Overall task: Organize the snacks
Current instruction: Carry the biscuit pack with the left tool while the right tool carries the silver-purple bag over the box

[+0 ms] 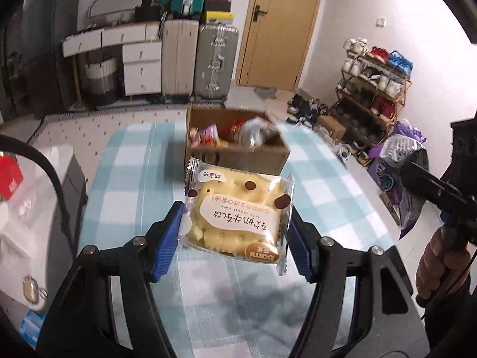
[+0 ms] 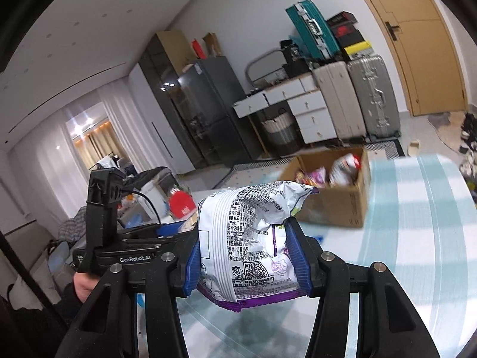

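My left gripper [image 1: 235, 232] is shut on a clear packet of yellow nougat crackers [image 1: 238, 211] and holds it above the checked tablecloth [image 1: 131, 185]. My right gripper [image 2: 247, 265] is shut on a crumpled white and purple snack bag [image 2: 250, 238], held above the table; that bag and gripper also show at the right of the left wrist view [image 1: 408, 173]. An open cardboard box [image 1: 235, 152] with several snacks inside stands at the far end of the table, also seen in the right wrist view [image 2: 337, 203].
Suitcases [image 1: 213, 62] and white drawers [image 1: 141, 65] stand by the far wall. A shoe rack [image 1: 375, 89] stands at the right. A white appliance [image 1: 32, 208] and a red box [image 1: 9, 176] sit left of the table.
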A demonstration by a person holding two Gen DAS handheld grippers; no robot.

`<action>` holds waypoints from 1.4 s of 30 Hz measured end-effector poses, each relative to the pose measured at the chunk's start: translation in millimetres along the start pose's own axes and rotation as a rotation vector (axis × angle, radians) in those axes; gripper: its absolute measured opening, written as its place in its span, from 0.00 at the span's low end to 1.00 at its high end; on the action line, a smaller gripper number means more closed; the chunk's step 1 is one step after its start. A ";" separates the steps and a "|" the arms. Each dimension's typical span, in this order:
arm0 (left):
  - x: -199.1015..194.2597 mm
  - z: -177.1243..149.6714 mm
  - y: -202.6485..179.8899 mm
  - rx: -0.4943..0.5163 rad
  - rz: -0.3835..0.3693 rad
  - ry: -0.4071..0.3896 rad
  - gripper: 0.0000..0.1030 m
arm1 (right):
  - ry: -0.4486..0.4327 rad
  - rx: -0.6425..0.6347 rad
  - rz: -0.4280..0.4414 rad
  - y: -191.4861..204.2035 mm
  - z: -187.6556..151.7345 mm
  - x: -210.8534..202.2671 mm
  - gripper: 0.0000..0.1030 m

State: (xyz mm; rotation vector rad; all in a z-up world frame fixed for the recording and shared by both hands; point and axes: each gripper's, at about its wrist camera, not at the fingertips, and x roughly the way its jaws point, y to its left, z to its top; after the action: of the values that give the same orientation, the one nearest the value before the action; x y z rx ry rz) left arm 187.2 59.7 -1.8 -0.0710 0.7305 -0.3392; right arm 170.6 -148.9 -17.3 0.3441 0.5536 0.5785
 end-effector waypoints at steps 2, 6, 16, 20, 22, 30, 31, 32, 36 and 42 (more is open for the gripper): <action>-10.4 14.6 -2.8 0.025 0.004 -0.020 0.61 | 0.012 0.015 0.028 6.0 20.2 -1.4 0.50; -28.9 42.3 -8.0 0.045 -0.008 -0.053 0.61 | 0.048 -0.033 0.045 24.8 57.4 1.6 0.50; -47.5 120.1 -8.5 0.063 0.036 -0.119 0.61 | 0.035 -0.091 0.004 41.6 135.4 16.0 0.50; -32.7 148.8 -6.5 0.058 0.051 -0.108 0.61 | 0.031 -0.115 -0.002 39.9 167.2 28.6 0.50; -20.1 163.3 -4.1 0.047 0.048 -0.091 0.61 | 0.036 -0.131 -0.018 36.4 178.7 38.3 0.50; 64.2 203.5 9.5 0.018 0.069 -0.010 0.61 | 0.070 -0.129 -0.105 -12.6 207.2 94.0 0.50; 76.9 206.7 12.0 0.016 0.072 0.004 0.61 | 0.080 -0.131 -0.117 -20.3 208.9 102.6 0.50; 91.8 207.9 14.7 0.014 0.073 0.012 0.61 | 0.085 -0.131 -0.125 -27.4 209.3 109.6 0.50; 144.9 213.5 24.6 -0.004 0.067 0.063 0.61 | 0.110 -0.120 -0.142 -58.3 209.7 143.8 0.50; 226.2 211.7 33.3 -0.013 0.061 0.140 0.61 | 0.171 -0.099 -0.165 -98.5 197.4 194.8 0.50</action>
State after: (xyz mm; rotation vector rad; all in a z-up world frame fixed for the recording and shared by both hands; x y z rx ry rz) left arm 493.9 5.5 4.7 -0.0370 0.8720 -0.2832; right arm 462.4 -140.1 19.6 0.1537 0.7082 0.4758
